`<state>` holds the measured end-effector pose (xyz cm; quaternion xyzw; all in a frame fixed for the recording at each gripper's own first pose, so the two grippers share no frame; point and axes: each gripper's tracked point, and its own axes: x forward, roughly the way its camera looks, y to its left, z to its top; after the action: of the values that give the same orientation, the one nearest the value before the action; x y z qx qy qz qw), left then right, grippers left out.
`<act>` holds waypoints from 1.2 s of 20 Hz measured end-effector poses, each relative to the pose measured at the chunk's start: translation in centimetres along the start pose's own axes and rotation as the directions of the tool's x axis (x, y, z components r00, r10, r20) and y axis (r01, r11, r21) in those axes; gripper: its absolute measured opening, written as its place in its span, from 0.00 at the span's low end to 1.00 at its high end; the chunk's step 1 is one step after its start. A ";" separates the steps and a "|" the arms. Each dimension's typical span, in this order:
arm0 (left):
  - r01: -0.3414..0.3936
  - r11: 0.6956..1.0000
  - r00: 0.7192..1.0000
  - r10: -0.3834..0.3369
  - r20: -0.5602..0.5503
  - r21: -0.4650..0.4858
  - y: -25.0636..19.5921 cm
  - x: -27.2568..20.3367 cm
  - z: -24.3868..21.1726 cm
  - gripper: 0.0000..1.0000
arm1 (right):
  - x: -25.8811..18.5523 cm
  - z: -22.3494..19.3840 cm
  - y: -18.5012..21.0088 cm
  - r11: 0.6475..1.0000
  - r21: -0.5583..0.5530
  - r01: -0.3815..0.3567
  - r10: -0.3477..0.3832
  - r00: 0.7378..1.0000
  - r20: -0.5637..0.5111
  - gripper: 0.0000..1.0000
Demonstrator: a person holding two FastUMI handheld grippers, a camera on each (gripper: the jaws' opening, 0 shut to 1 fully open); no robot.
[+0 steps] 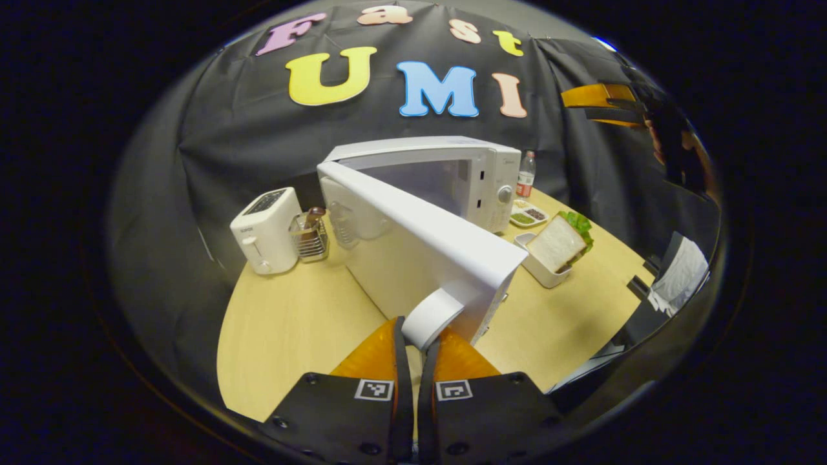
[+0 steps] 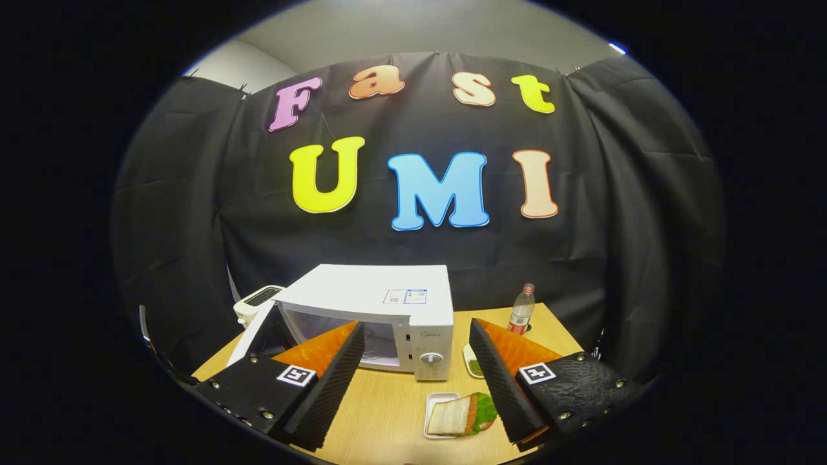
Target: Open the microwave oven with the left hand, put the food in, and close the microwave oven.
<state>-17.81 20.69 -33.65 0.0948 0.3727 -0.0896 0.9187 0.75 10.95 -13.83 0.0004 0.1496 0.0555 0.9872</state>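
Observation:
The white microwave (image 1: 446, 174) stands at the back of the table, its door (image 1: 426, 252) swung out toward me. In the left gripper view my left gripper (image 1: 420, 332) is shut on the door's white handle (image 1: 431, 315). The food is a sandwich with lettuce (image 1: 561, 242) lying in a white tray (image 1: 539, 271) to the right of the oven. In the right gripper view my right gripper (image 2: 417, 332) hangs open and empty high above the table's front, with the sandwich (image 2: 460, 414) below it and the microwave (image 2: 378, 300) and its open door (image 2: 255, 336) beyond.
A white toaster (image 1: 265, 229) and a wire holder (image 1: 310, 236) stand left of the oven. A bottle (image 1: 526, 174) and a small divided dish (image 1: 528, 215) sit to its right. The other gripper (image 1: 604, 103), held by a hand, shows high at the right. The wooden table (image 1: 291, 323) is bare at the front left.

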 end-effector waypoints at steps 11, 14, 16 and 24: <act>-0.077 0.993 0.996 0.080 0.027 -0.086 9.4 -2.9 -2.5 0.10 | 0.5 -2.7 5.7 0.998 -0.003 -0.056 0.055 0.994 -0.096 0.98; -0.069 0.994 0.997 0.073 0.040 -0.090 9.9 -3.0 -2.7 0.10 | 1.1 -4.0 5.9 0.998 0.019 -0.066 0.068 0.989 -0.129 0.99; -0.051 0.988 0.998 0.058 0.040 -0.144 9.6 -3.0 -3.2 0.17 | 1.5 -5.0 5.4 0.997 0.032 -0.072 0.076 0.984 -0.158 0.99; -0.236 0.933 0.959 0.268 0.088 -0.272 10.6 -10.7 -0.7 0.21 | 3.1 -12.4 -3.7 1.000 0.014 -0.006 0.010 0.948 -0.319 0.99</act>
<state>-23.37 32.13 -25.46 0.0155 0.3084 0.0727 0.9484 0.48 7.38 -26.64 -0.0018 0.3078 0.0577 0.9497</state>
